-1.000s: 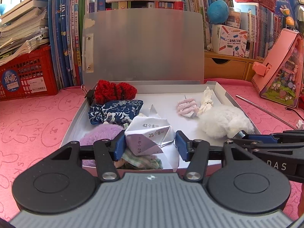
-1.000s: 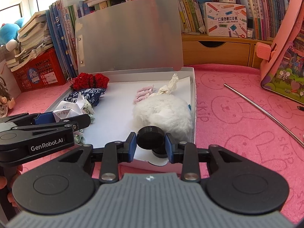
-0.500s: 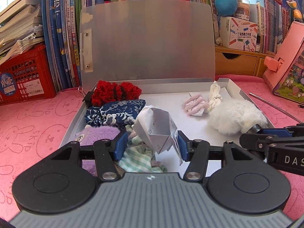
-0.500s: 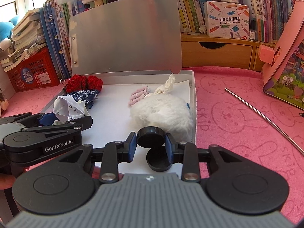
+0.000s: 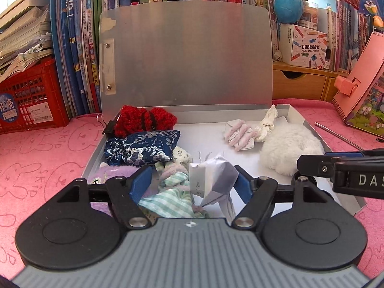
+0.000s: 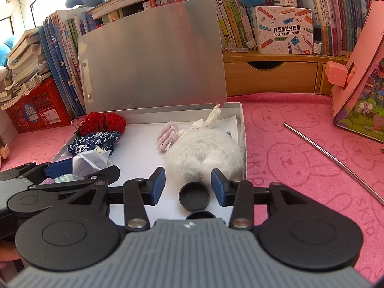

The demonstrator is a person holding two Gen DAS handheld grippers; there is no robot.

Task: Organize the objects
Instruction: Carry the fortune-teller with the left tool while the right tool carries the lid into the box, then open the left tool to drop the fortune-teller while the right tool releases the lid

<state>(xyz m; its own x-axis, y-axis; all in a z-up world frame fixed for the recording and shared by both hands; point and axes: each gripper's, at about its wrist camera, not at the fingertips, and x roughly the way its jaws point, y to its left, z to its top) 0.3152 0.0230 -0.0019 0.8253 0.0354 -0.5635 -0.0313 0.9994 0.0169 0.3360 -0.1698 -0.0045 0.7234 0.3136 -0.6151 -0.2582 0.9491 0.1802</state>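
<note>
The right gripper [image 6: 188,187] had its jaws opening, pads clear on both sides of the black cap [image 6: 194,196], which lay flat on the tin's floor between them; a second dark disc [image 6: 200,214] showed just nearer, half hidden by the gripper body. Nothing was gripped. The left gripper [image 5: 192,186] was opening too: the folded paper [image 5: 212,180] sat between its pads, close against the right pad or touching it and clear of the left one, resting on the checked cloth [image 5: 170,198].

Both items lay inside the open tin [image 5: 309,129], along its near edge, so the placing looked done and the coming move seemed a straight pull-back toward the near side. The paper's long axis ran roughly near to far, tilted; the cap was round. Each hand was nearest its own item.

Just beyond the cap lay the white fluff [image 6: 204,151], nearly touching it, so a forward nudge might push into it. Left of the paper were the blue pouch [image 5: 141,148], the red knit [image 5: 144,121] farther back, and a purple plush [image 5: 115,174]. A pink bundle [image 5: 240,134] sat mid-tin. The upright lid [image 5: 187,57] stood at the far edge. The two grippers were close together at the near rim, which could crowd any retreat.
</note>
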